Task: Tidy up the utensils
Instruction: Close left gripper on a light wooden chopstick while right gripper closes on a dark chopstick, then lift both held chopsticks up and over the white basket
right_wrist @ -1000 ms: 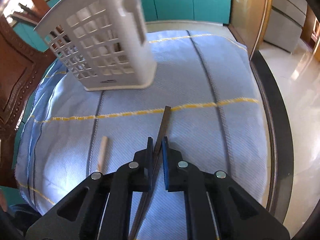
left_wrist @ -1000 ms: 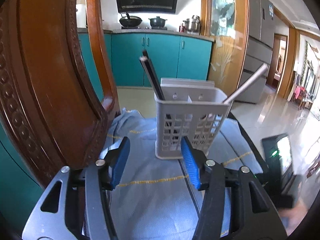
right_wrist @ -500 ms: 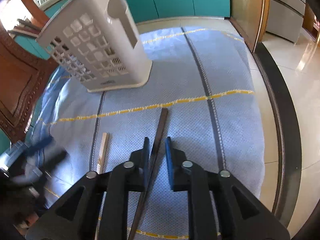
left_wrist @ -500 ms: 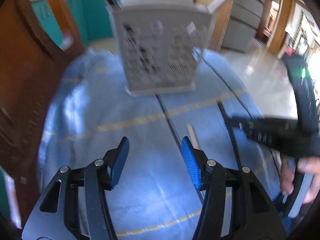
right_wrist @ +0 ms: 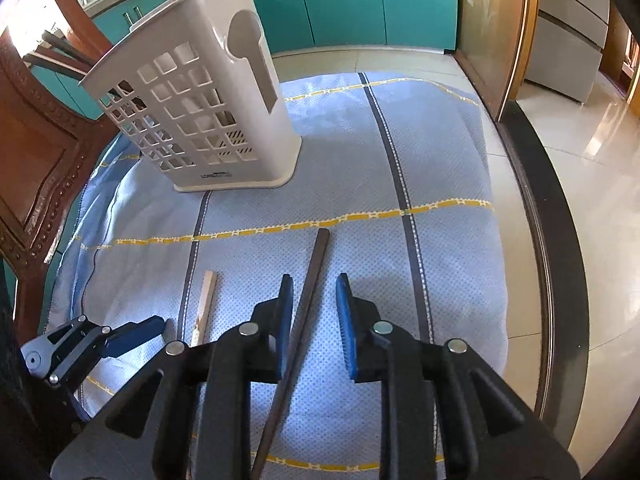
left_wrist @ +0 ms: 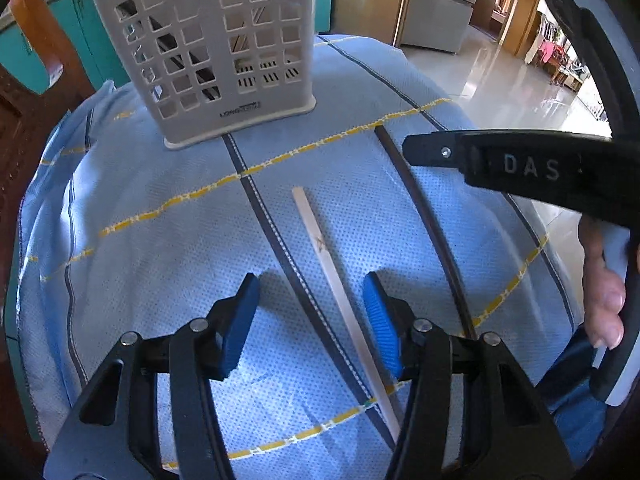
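A white slotted utensil basket (left_wrist: 216, 48) (right_wrist: 208, 112) stands at the far side of the blue cloth, with dark utensils inside. A pale wooden chopstick (left_wrist: 320, 248) (right_wrist: 208, 292) lies on the cloth between the jaws of my left gripper (left_wrist: 312, 292). Those jaws are closing and neither pad touches it. A dark chopstick (right_wrist: 320, 248) (left_wrist: 420, 200) lies to its right, running between the jaws of my right gripper (right_wrist: 313, 280). These jaws are opening and the pads stand off it. One left gripper finger (right_wrist: 132, 332) shows low at the left of the right wrist view.
A carved wooden chair (right_wrist: 36, 152) crowds the table's left side. The table's dark rim (right_wrist: 552, 240) runs along the right, with tiled floor beyond. My right gripper's body (left_wrist: 520, 168) and a hand (left_wrist: 600, 288) fill the right of the left wrist view.
The left gripper tipped down from facing the basket to hang over the pale chopstick. The right gripper's jaws parted from the dark chopstick, which now lies loose.
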